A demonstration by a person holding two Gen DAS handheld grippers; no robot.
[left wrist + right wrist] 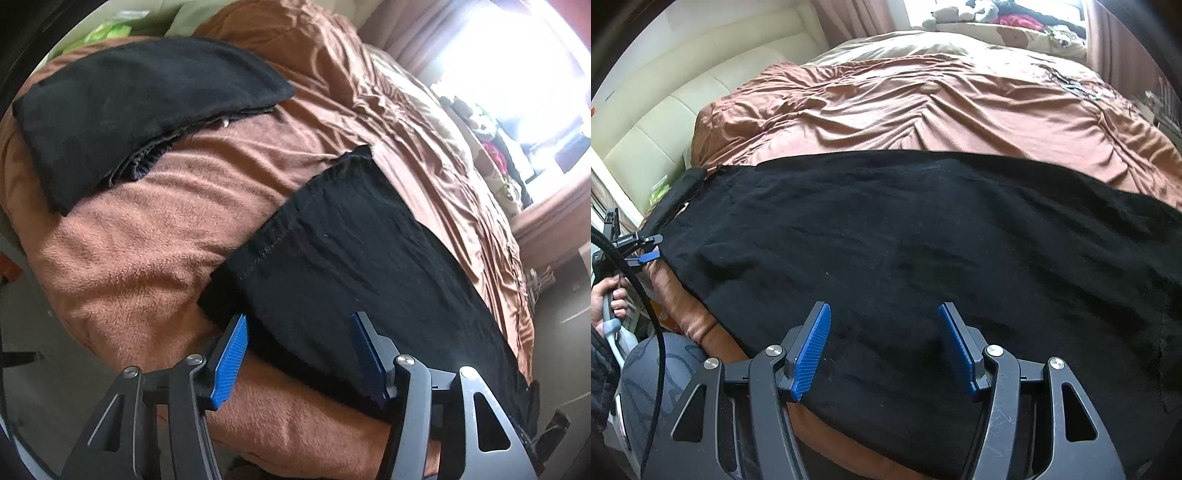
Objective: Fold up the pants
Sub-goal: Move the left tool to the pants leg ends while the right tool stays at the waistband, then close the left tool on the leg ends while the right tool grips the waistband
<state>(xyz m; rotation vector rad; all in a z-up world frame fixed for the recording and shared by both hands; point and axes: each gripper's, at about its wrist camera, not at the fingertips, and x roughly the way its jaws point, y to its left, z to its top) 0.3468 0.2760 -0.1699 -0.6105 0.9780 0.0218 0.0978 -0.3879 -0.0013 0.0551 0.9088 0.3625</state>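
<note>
The pants (905, 240) lie spread across the near edge of the bed (923, 96), on its brown cover; they lie flat and long, running from the hem end at my left to the far right of the right wrist view, and I judge them already laid leg over leg, though I cannot confirm the layers from here; the crosswise folds remain to be done.

My left tool (299, 354) stands at the hem end (258, 254); its jaws are parted, the cloth corner lies between them, and the pads do not press on it; nothing is held. My right tool (884, 347) hangs over the middle of the pants, jaws parted at moderate width, empty, not gripping the cloth.

A second dark garment (140, 110) lies already folded further up the bed, well apart from the pants; I take it as finished work.

Next step, in my judgement: close on the hem end and carry it over toward the waist.

Writing: a small white mark shows on the left tool's mount (626, 240) in the right wrist view; too small to read; no brand or label legible elsewhere.
</note>
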